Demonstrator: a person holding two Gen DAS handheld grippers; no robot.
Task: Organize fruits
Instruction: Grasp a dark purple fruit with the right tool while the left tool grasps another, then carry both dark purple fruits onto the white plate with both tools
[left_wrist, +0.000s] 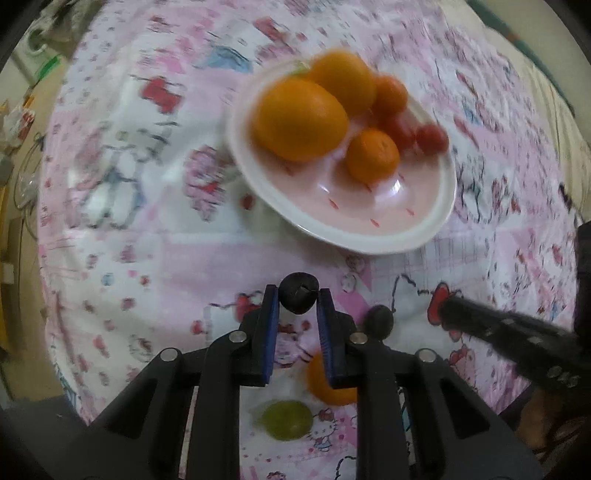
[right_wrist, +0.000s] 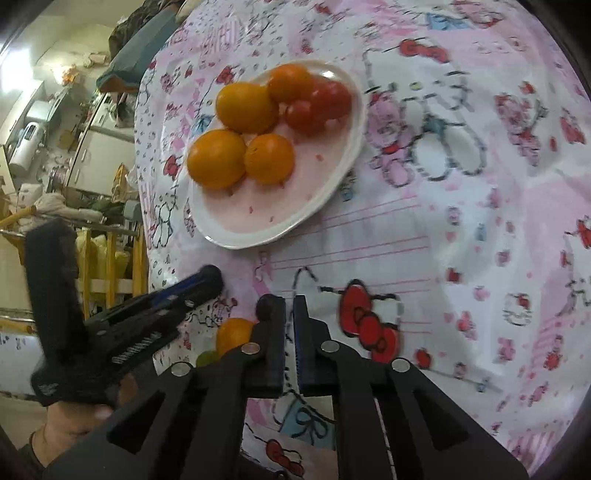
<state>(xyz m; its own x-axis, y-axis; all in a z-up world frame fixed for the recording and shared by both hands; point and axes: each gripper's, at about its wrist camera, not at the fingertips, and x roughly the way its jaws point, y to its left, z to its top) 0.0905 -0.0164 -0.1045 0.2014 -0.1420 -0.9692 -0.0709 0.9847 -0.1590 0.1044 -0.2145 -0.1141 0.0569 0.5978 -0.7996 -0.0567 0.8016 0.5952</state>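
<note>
My left gripper points down at the cloth and is shut on a small dark round fruit, which looks like a dark grape. A second dark fruit lies just to its right. Under the fingers lie a small orange and a green grape. The white plate beyond holds several oranges and red tomatoes. My right gripper is shut with nothing between its fingers; a dark fruit sits by its left fingertip. The left gripper shows at left there.
A pink and white cartoon-print cloth covers the table. The table edge runs down the left of the right wrist view, with room clutter and a yellow rack beyond. A hand holds the left gripper's handle.
</note>
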